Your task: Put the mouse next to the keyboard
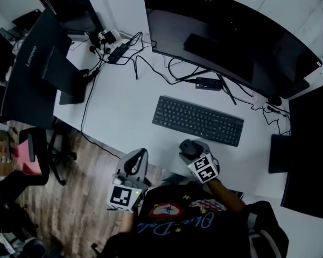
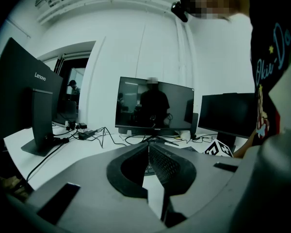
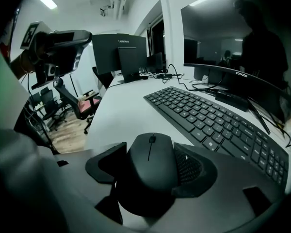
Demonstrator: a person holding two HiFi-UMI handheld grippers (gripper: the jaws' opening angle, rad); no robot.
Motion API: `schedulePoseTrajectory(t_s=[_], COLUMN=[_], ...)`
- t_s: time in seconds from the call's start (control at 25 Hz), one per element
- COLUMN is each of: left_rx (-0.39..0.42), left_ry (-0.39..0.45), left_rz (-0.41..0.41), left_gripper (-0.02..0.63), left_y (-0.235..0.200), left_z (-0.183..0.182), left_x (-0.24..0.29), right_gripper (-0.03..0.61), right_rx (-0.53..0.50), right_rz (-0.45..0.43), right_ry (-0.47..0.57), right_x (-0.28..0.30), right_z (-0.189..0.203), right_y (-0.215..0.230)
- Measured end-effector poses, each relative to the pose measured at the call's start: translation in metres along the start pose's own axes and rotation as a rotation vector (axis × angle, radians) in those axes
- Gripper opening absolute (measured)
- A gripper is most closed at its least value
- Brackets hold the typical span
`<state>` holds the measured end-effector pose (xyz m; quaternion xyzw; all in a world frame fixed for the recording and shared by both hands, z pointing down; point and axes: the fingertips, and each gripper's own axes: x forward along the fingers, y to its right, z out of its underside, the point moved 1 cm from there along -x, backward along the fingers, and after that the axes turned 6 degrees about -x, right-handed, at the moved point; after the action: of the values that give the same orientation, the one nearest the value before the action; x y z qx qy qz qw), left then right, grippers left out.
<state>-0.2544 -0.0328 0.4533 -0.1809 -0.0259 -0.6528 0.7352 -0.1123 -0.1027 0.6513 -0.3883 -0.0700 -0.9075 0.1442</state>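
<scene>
Snugly in right tool [image 3: 151, 155], the mouse [image 3: 148, 176]

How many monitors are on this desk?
3. Lenovo monitor at the desk's left end, wide curved monitor behind the keyboard, third monitor at the right edge, partly cut off. A dark panel beyond the top left may be another; unclear.

Matt black plastic covers the mouse [image 3: 150, 171] and the keyboard [image 1: 197, 120]. The right gripper [image 3: 153, 154] is smooth, matt grey plastic, with finely textured black pads [image 3: 188, 165]. The desk [image 1: 124, 117] is smooth and white, the floor [image 1: 86, 192] wood-grained planks, and the curved monitor [image 1: 220, 36] glossy.
</scene>
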Motion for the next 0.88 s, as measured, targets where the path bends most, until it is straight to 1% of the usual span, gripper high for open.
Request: schedulePoseTrajectory(t_s=[0.12, 0.24, 0.36, 0.64, 0.88], left_rx=[0.005, 0.005, 0.011, 0.021, 0.034], left_ry=[0.000, -0.001, -0.003, -0.014, -0.012], left_rz=[0.022, 0.043, 0.076, 0.187, 0.262], left_gripper=[0.005, 0.005, 0.004, 0.004, 0.005], left_y=[-0.004, -0.010, -0.012, -0.009, 0.001], left_z=[-0.002, -0.004, -0.005, -0.010, -0.013], left_x=[0.003, 0.010, 0.019, 0.051, 0.079], right_gripper=[0.282, 0.282, 0.282, 0.282, 0.282], right_rx=[0.015, 0.052, 0.088, 0.185, 0.259], right_rz=[0.005, 0.006, 0.032, 0.141, 0.260], right_ry=[-0.004, 0.005, 0.023, 0.099, 0.188], right_x=[0.000, -0.002, -0.009, -0.032, -0.065], right_z=[-0.001, -0.004, -0.009, -0.032, -0.037], right_y=[0.000, 0.002, 0.007, 0.029, 0.062])
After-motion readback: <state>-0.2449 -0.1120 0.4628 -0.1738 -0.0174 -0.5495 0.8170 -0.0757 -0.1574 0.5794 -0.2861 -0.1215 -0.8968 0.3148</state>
